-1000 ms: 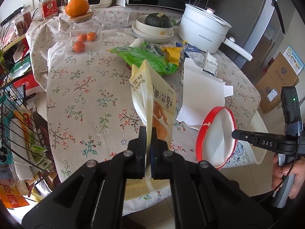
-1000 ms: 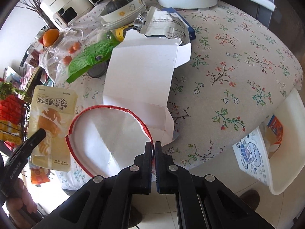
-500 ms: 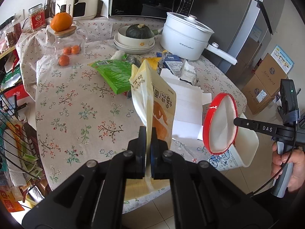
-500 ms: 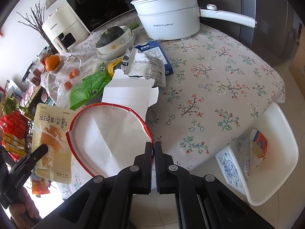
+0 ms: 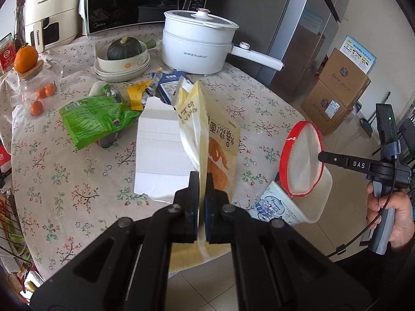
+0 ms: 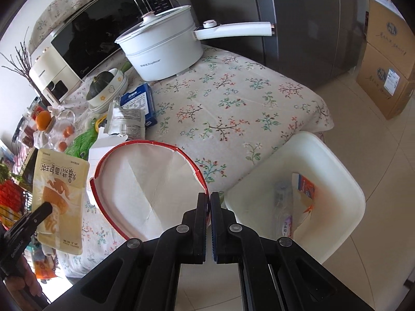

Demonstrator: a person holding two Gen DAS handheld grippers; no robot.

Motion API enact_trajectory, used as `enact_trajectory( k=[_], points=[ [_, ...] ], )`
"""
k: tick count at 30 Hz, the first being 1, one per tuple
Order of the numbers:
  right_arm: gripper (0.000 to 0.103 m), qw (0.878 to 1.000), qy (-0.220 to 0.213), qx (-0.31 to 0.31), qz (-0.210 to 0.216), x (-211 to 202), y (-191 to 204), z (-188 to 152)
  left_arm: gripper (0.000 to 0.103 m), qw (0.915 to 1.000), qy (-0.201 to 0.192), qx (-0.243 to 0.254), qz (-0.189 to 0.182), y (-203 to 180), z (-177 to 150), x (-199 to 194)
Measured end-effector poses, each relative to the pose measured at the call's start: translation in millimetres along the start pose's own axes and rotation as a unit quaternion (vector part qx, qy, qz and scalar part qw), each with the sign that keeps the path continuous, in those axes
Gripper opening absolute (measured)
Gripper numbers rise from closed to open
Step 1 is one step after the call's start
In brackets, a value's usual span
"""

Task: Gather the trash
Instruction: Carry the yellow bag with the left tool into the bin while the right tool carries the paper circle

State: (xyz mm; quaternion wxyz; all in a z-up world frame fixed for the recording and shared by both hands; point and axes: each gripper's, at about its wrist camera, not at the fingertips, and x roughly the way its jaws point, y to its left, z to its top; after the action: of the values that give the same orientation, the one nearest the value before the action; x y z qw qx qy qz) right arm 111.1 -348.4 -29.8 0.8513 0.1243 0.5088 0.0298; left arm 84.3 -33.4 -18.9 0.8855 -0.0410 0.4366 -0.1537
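My left gripper (image 5: 201, 178) is shut on a yellow snack bag (image 5: 210, 134) and holds it upright above the table's front edge; the bag also shows in the right wrist view (image 6: 61, 199). My right gripper (image 6: 209, 198) is shut on the rim of a red-rimmed white paper lid (image 6: 147, 181), held just left of the white trash bin (image 6: 334, 155). In the left wrist view the lid (image 5: 303, 160) hangs above the bin (image 5: 320, 202). The bin holds a few wrappers (image 6: 303, 189).
On the floral tablecloth (image 5: 77, 155) lie a white torn carton (image 5: 160, 150), a green bag (image 5: 96, 119), a yellow wrapper (image 5: 136, 94) and a blue box (image 5: 168, 83). A white pot (image 5: 199, 44), stacked bowls with a squash (image 5: 123, 59) and cardboard boxes (image 5: 337, 90) stand beyond.
Both grippers have pulled back from the table and swung right with their loads. The red-rimmed lid now hangs by the trash bin; the snack bag has followed toward it.
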Motion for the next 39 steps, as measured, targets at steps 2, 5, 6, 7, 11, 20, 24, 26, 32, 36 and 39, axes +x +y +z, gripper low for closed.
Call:
enact_trajectory(
  k=[2,5,6,7,11,20,24,26,32,36,39],
  points=[
    [0.003,1.000,-0.001,0.008,-0.004,-3,-15,-2,0.004,0.9999,0.003,0.011,-0.011,-16,3,5],
    [0.003,1.000,-0.005,0.019,-0.015,-8,-39,-5,0.004,0.9992,0.006,0.029,-0.025,-39,6,14],
    [0.003,0.999,-0.007,0.023,-0.020,-10,-48,-5,0.004,0.9989,0.008,0.034,-0.031,-46,6,17],
    [0.003,0.999,-0.009,0.028,-0.026,-12,-57,-6,0.004,0.9986,0.011,0.038,-0.036,-54,7,22],
    [0.003,0.998,-0.008,0.053,-0.042,-15,-99,-11,0.004,0.9965,0.023,0.060,-0.053,-86,10,40],
    [0.003,0.993,-0.003,0.095,-0.075,-18,-169,-22,0.004,0.9899,0.053,0.093,-0.093,-148,7,83],
    [0.004,0.991,-0.002,0.106,-0.082,-19,-188,-24,0.004,0.9862,0.064,0.112,-0.104,-175,2,101],
    [0.004,0.990,-0.003,0.107,-0.087,-20,-193,-24,0.004,0.9848,0.068,0.120,-0.105,-186,0,111],
    [0.004,0.988,0.000,0.116,-0.099,-20,-207,-25,0.005,0.9818,0.078,0.132,-0.111,-208,-4,132],
    [0.004,0.987,0.003,0.120,-0.105,-19,-214,-26,0.005,0.9813,0.082,0.134,-0.111,-217,-5,143],
    [0.004,0.986,0.004,0.122,-0.111,-18,-219,-27,0.005,0.9810,0.083,0.137,-0.110,-220,-6,150]
  ],
)
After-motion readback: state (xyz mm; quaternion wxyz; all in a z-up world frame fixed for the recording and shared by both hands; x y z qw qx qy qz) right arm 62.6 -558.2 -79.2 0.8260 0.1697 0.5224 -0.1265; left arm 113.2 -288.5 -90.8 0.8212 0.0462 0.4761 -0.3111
